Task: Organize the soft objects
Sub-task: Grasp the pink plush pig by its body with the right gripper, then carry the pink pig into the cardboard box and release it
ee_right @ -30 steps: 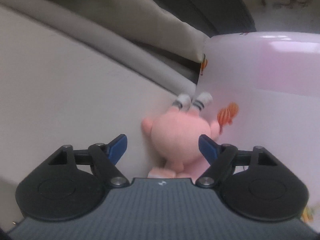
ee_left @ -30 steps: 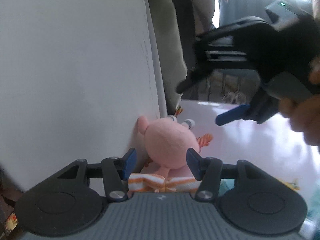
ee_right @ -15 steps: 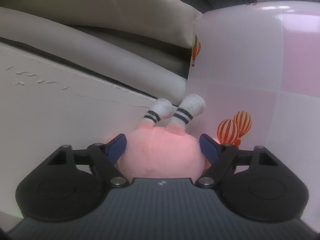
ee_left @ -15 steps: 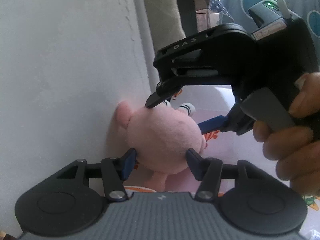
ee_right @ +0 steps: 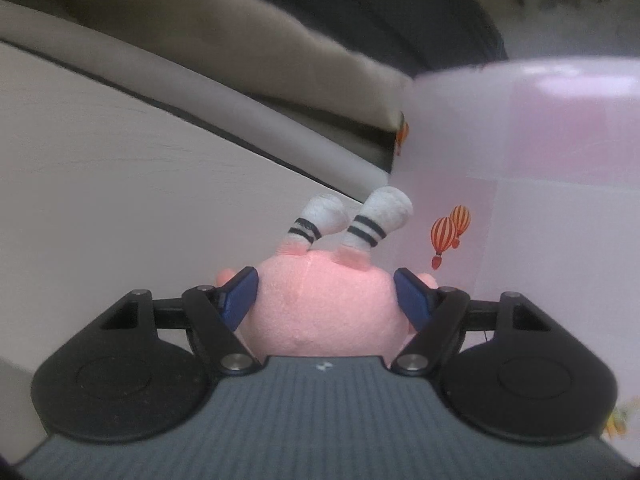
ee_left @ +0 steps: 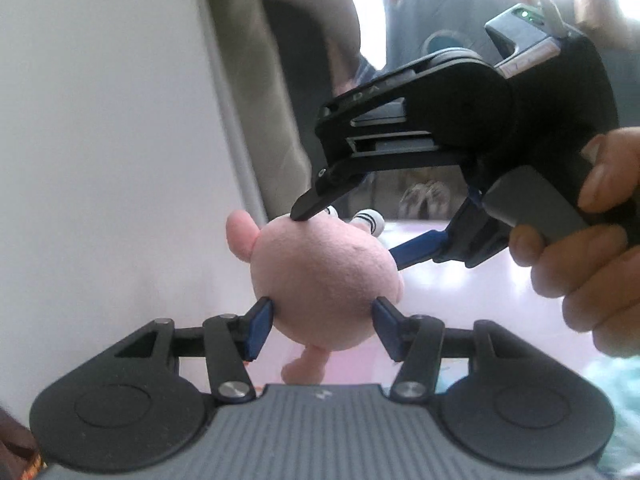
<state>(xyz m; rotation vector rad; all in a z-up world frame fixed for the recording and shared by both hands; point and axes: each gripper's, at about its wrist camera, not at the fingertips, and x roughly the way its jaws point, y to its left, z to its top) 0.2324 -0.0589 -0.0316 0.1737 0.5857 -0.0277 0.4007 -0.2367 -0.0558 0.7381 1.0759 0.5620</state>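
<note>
left wrist view, left hand-held gripper (ee_left: 322,328) clamping pink plush (ee_left: 320,280), right hand-held gripper (ee_right: 324,300) closing around it, face hidden

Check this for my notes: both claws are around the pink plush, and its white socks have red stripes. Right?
No: the socks have black stripes, as the right wrist view shows. The left claw and the right claw, its jaws closing, are both around the pink plush.

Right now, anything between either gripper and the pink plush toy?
Nothing visible. The left gripper has the pink plush toy between its pads, and the right gripper is closing around it from the other side, its pads already at the toy's flanks.
</note>
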